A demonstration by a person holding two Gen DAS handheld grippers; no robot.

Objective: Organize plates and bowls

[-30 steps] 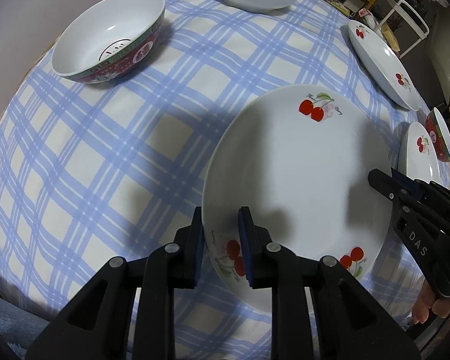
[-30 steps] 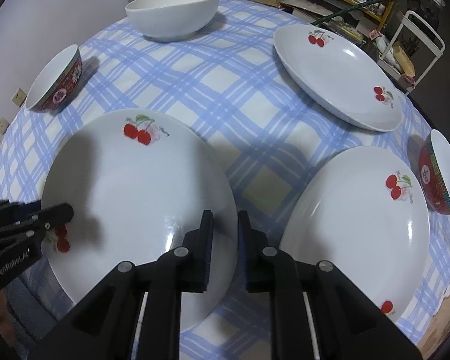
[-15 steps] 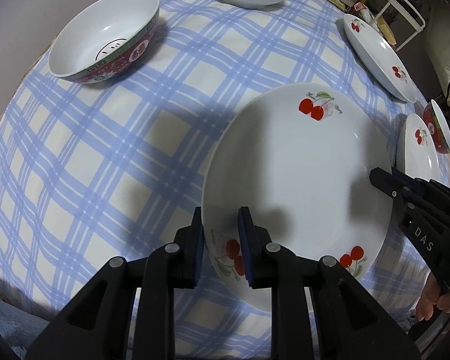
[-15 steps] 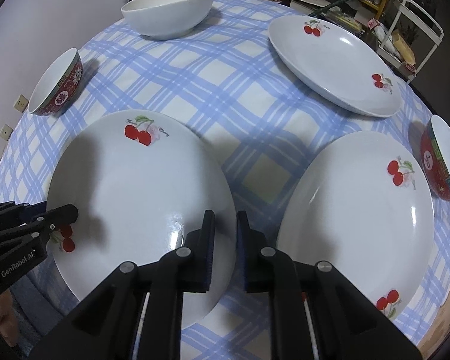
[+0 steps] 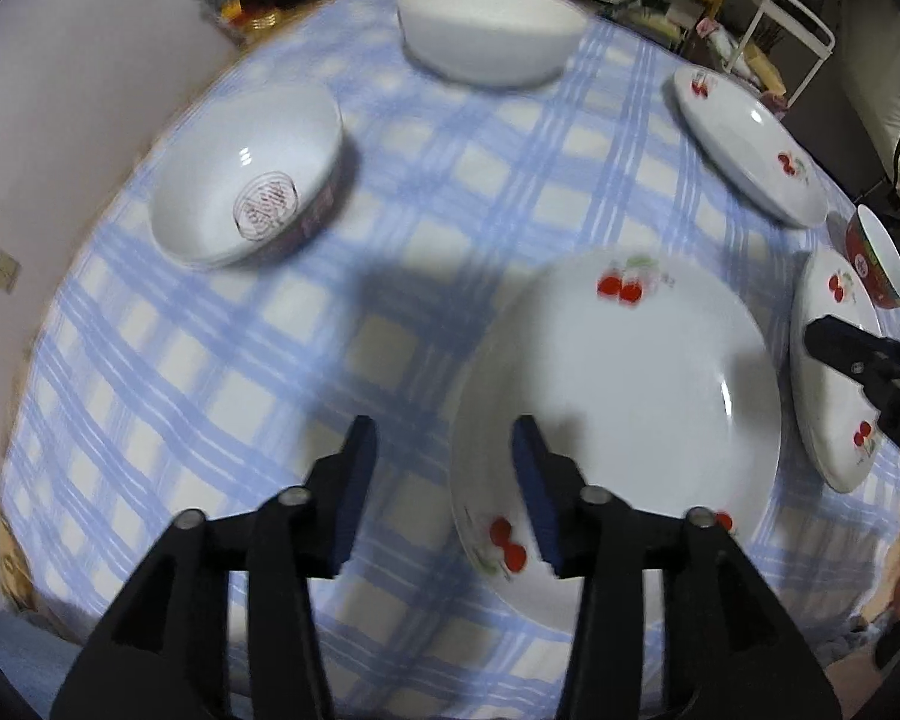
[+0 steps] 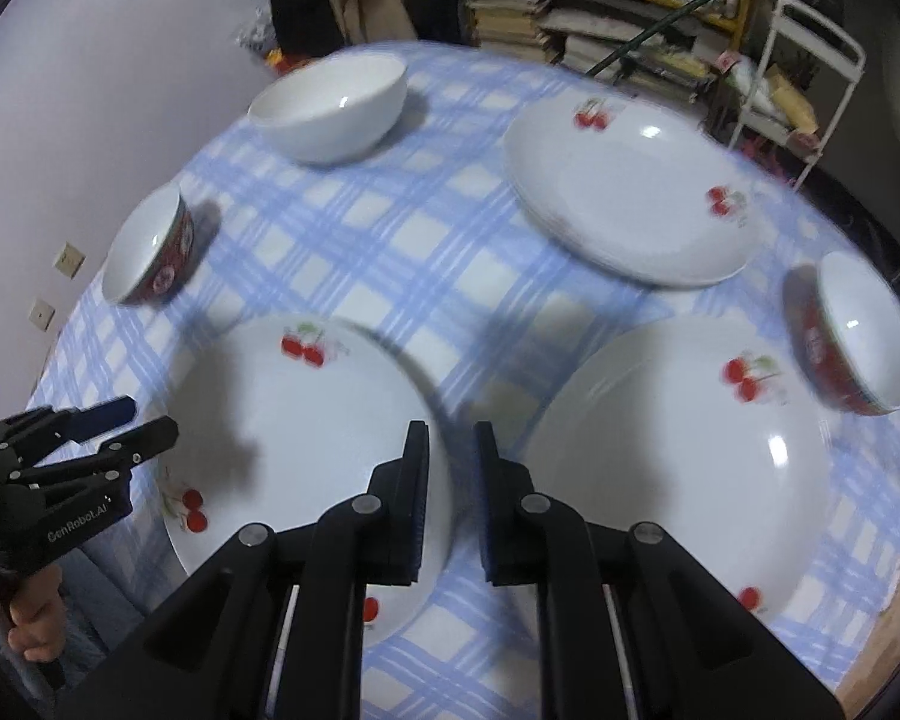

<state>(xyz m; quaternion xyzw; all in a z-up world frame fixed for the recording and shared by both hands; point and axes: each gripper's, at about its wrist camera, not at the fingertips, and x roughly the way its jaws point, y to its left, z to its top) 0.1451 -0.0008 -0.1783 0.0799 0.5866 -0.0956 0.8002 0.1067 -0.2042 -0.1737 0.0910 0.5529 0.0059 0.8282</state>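
Left gripper point(image 5: 444, 450) fingers, earlier clamped on the cherry plate point(image 5: 624, 396) rim, are opening — plate released; right gripper point(image 6: 453, 456) fingers narrow, now holding nothing.

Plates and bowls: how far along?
Done: nothing stacked; three cherry plates and three bowls sit singly on the checked cloth. In hand: the left gripper has its jaws opening, with the near plate rim between them, ungripped. Left: all the grouping.
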